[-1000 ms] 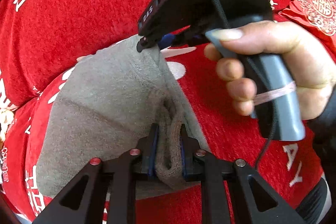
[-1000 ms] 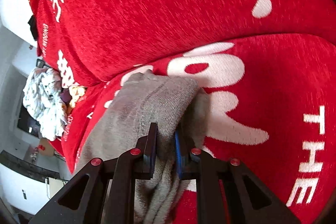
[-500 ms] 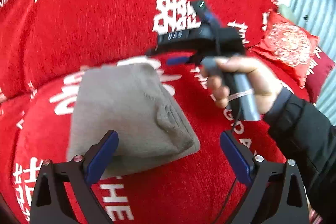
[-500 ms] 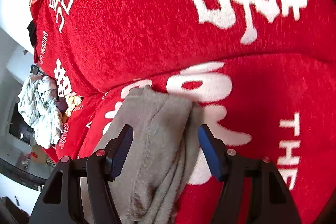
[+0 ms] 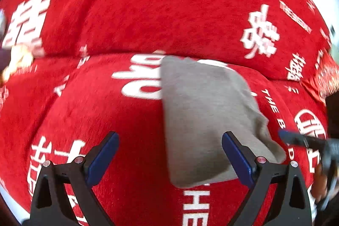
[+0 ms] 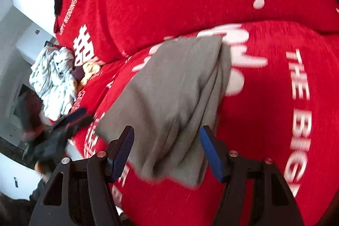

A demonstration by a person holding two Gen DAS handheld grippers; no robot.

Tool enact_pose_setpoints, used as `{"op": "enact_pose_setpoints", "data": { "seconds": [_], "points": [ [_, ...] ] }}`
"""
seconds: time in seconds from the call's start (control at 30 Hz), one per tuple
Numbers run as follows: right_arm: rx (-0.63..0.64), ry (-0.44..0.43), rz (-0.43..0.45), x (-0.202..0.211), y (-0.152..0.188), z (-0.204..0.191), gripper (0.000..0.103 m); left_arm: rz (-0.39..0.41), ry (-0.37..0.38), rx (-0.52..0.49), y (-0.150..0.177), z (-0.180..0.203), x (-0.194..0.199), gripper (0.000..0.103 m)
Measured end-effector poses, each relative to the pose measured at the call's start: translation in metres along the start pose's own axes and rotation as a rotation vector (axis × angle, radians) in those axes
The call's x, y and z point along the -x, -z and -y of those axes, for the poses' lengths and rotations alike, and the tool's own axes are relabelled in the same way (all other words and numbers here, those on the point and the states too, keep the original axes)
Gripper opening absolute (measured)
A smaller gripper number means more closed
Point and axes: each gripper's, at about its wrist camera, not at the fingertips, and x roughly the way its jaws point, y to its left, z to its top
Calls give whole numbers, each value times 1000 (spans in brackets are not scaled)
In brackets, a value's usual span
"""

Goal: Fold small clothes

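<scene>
A folded grey garment (image 5: 203, 115) lies flat on the red sofa seat (image 5: 106, 111); it also shows in the right wrist view (image 6: 175, 94). My left gripper (image 5: 169, 154) is open and empty, its right finger over the garment's near edge. My right gripper (image 6: 167, 151) is open and empty, its jaws wide on either side of the garment's near end. The right gripper appears blurred at the right edge of the left wrist view (image 5: 307, 141), and the left gripper appears blurred at the left of the right wrist view (image 6: 63, 122).
A heap of unfolded pale clothes (image 6: 53, 79) lies at the sofa's far left end. The red backrest (image 5: 169, 10) with white lettering rises behind the seat. A red embroidered cushion (image 5: 326, 77) sits at the right end. White wall and floor show beyond the sofa's left edge.
Both grippers let go of the grey garment and opened wide. Both have drawn back from it, and the left one has swung to the left.
</scene>
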Motion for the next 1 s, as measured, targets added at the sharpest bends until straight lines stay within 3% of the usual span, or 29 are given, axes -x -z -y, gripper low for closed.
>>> {"op": "enact_pose_setpoints", "data": {
  "seconds": [0.13,0.2,0.23,0.27,0.33,0.47,0.53,0.7,0.77,0.83,0.9,1.0],
  "points": [
    [-56,-54,-41,-13,13,0,69,-29,-25,-15,4,3,-18,97],
    [-79,-39,-72,-24,16,3,69,-41,-24,-16,6,5,-24,97],
    [-93,-40,-74,-30,16,6,60,-48,-32,-25,7,6,-26,97],
    [-104,-45,-75,-33,16,9,40,-60,-45,-37,8,8,-30,97],
    [-139,-82,-75,-37,16,15,26,-87,-53,-45,9,8,-35,97],
    [-34,-19,25,-6,18,-4,20,-113,-27,-46,11,9,-29,97],
    [-31,-11,60,7,19,-1,19,-113,-16,-80,13,18,-26,97],
    [-36,49,-27,-12,26,17,21,-144,-61,-168,20,41,-40,97],
    [-56,23,-8,-3,23,18,29,-143,-63,-172,16,42,-36,97],
    [-49,5,57,13,17,16,32,-124,-53,-184,11,43,-29,97],
    [-22,27,121,26,6,11,42,-107,-39,-193,4,46,-24,97],
    [-4,-4,185,29,-10,0,44,-100,-34,-198,-2,52,-25,97]
  ]
}}
